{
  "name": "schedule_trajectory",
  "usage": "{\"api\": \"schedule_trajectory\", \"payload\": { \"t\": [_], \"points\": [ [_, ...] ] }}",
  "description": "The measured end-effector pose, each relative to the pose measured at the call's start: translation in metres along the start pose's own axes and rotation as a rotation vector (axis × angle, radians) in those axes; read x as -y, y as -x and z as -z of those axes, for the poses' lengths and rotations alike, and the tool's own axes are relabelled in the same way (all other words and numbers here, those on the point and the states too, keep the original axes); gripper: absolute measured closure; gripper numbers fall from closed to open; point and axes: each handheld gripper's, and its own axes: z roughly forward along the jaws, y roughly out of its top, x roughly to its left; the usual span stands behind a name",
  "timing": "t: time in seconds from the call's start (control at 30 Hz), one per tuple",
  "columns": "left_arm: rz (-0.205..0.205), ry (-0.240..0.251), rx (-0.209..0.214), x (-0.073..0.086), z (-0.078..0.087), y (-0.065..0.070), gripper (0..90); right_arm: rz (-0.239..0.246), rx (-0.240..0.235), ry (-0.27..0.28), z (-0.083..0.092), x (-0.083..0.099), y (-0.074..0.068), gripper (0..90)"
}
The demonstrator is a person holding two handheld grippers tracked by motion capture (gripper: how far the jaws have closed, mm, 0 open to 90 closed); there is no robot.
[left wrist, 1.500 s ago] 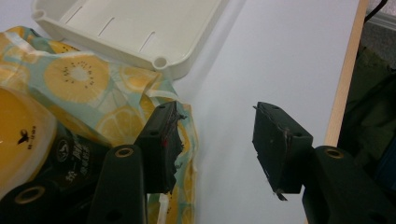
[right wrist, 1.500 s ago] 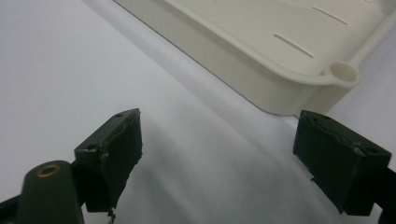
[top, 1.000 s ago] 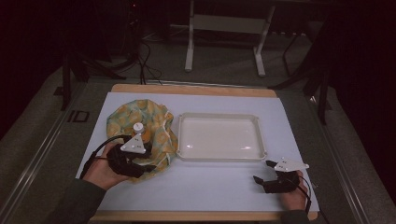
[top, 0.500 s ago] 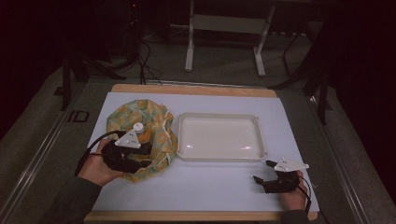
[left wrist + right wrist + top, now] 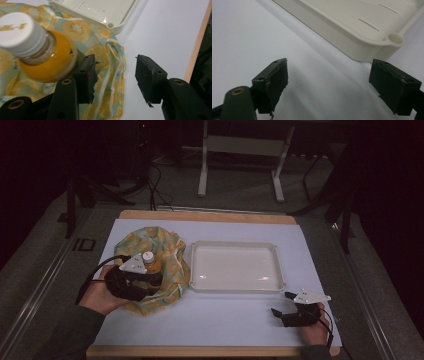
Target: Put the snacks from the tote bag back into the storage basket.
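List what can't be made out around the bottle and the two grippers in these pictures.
- Bottle: its base is hidden by the left gripper in the left gripper view, and its cap print is cut by the edge.
- Cloth: in the high view, the hand covers its near part.
- Tray: in the right gripper view, the frame cuts it off beyond one corner.
- Right gripper: too small and dark in the high view for jaw detail.
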Motion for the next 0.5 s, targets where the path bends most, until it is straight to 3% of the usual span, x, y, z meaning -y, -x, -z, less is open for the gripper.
{"api": "schedule_trajectory", "payload": {
  "t": [0.5],
  "points": [
    [0.020,-0.026,-0.027,-0.001,0.011,-0.014,50.7,0.002,0.001,0.000,0.000,0.000,0.000,15.2]
  ]
}}
